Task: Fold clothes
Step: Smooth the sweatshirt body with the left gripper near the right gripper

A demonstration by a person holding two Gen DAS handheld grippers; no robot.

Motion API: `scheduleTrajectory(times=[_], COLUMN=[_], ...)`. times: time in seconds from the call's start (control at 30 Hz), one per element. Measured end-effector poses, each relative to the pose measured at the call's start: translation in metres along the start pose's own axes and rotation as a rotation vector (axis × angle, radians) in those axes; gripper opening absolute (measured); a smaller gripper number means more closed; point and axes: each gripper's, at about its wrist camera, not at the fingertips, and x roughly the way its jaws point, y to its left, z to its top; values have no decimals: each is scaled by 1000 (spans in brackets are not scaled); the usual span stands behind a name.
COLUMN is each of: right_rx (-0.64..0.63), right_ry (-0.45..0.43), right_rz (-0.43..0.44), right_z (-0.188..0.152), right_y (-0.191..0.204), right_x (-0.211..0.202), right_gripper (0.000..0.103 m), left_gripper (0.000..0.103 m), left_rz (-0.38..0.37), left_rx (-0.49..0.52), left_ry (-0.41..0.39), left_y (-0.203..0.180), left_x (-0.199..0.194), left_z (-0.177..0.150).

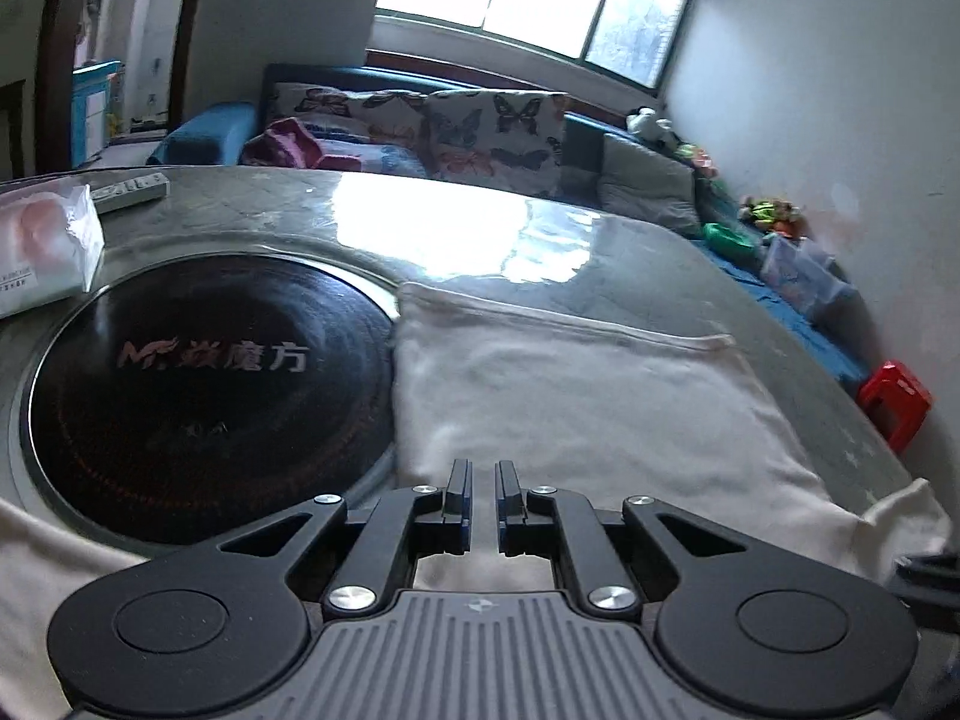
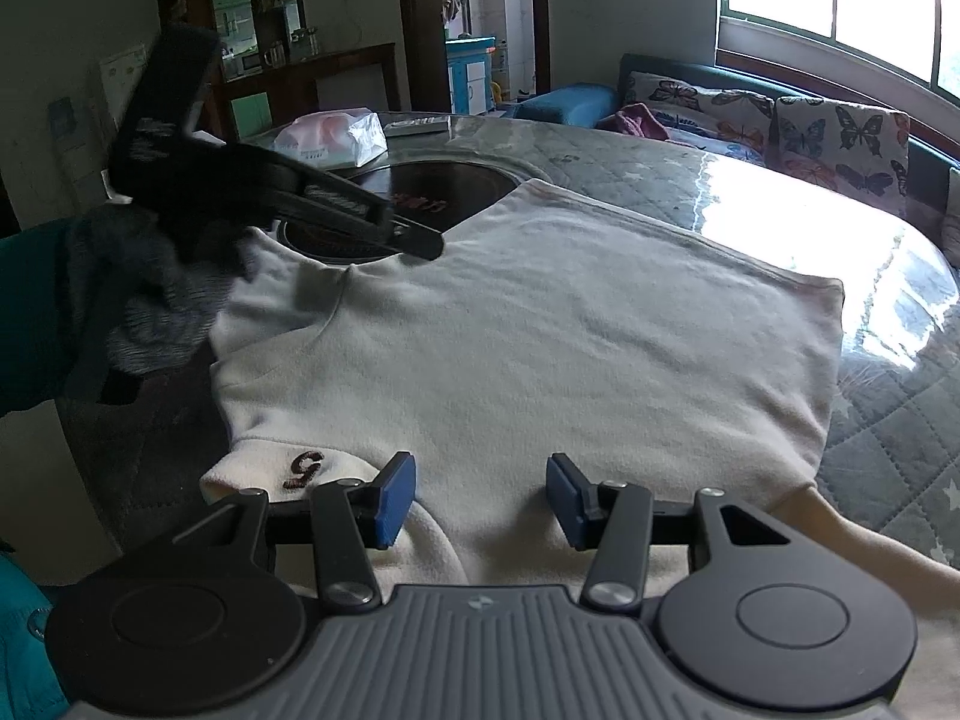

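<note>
Shirt (image 2: 540, 324), white, lies spread flat on the desk (image 2: 690, 180), its far-left corner lapping the dark round hotplate (image 1: 204, 384). It looks laid out wide so edges are easy to catch; whether it is partly folded I can't tell. A sleeve cuff with a red "5" (image 2: 306, 468) curls at the near left edge.

Right gripper (image 2: 480, 498) hovers low over the near hem, jaws spread wide with nothing between them, seemingly lined up to pinch that edge. Left gripper (image 1: 483, 498) sits over the shirt's left side by the hotplate rim, jaws drawn nearly together with a slim gap; no cloth shows between them. From the right view it slants down toward the collar.

Tissue pack (image 1: 42, 240) and remote (image 1: 129, 189) sit far left, well clear of the cloth.
</note>
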Motion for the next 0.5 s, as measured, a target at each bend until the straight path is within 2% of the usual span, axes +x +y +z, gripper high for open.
scheduleTrajectory(times=[0.1,0.37,0.5], right_rx=[1,19,33], right_ry=[-1,-24,-5], right_rz=[0,-14,-24], right_z=[-1,-1,-7], right_y=[1,-1,-3], right_x=[-1,-15,-16], right_gripper=[49,49,49], left_gripper=[10,12,12], left_rz=[23,3,-7], left_rx=[-21,18,52], left_ry=[27,4,10], left_y=[7,1,-6], left_x=[9,-6,-13], left_z=[0,-6,-13])
